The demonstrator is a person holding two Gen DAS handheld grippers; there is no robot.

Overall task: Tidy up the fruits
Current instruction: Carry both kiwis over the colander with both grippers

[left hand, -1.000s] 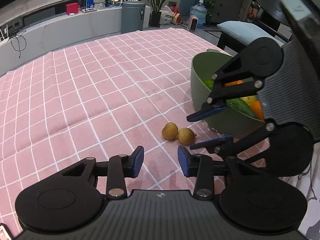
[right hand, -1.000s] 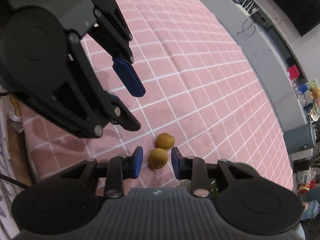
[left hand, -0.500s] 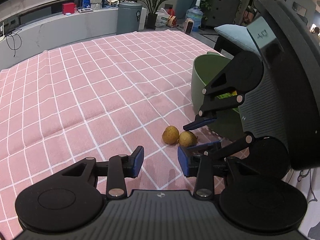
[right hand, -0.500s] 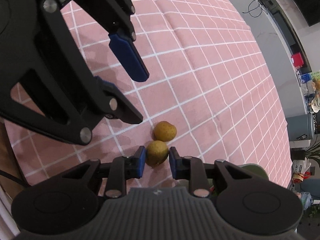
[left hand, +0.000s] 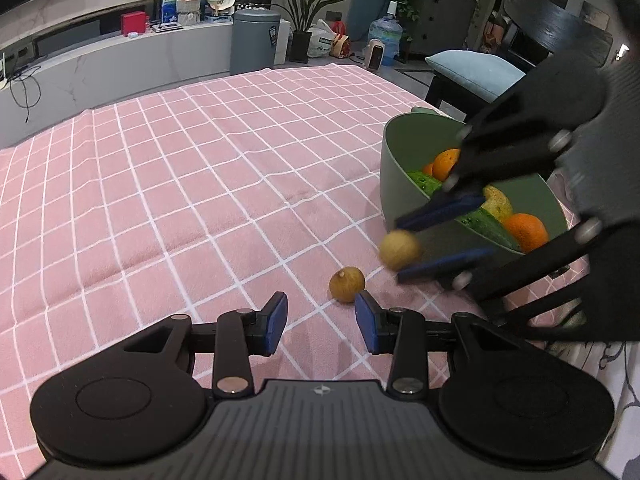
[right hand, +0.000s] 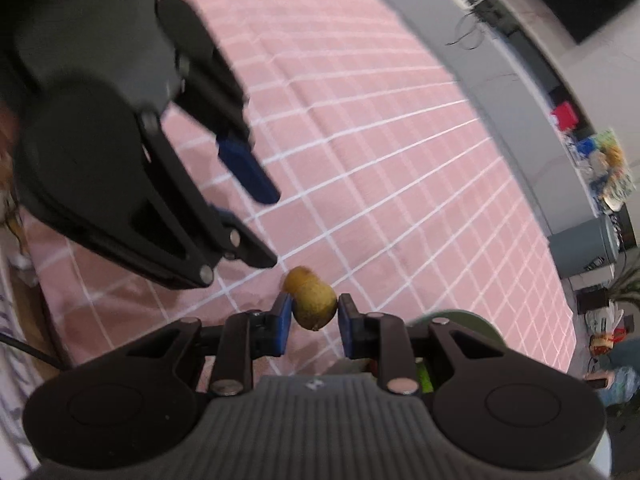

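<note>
My right gripper (right hand: 313, 312) is shut on a small yellow-brown fruit (right hand: 314, 305) and holds it just above the pink checked cloth; it shows blurred in the left wrist view (left hand: 400, 249), next to the green bowl (left hand: 394, 148). A second small fruit (left hand: 347, 284) lies on the cloth just ahead of my left gripper (left hand: 321, 322), which is open and empty. In the right wrist view this fruit (right hand: 297, 276) peeks out behind the held one. The bowl holds oranges (left hand: 526, 232), green vegetables and a yellow fruit.
The pink checked cloth (left hand: 200, 184) covers the table. The bowl stands near its right edge. Beyond the far edge are a grey bin (left hand: 256, 40), a low white cabinet, plants and a chair with a blue cushion (left hand: 476, 72).
My right gripper closed on one of the two small fruits and lifted it off the cloth toward the bowl. The other fruit stays on the cloth. My left gripper stayed open.
</note>
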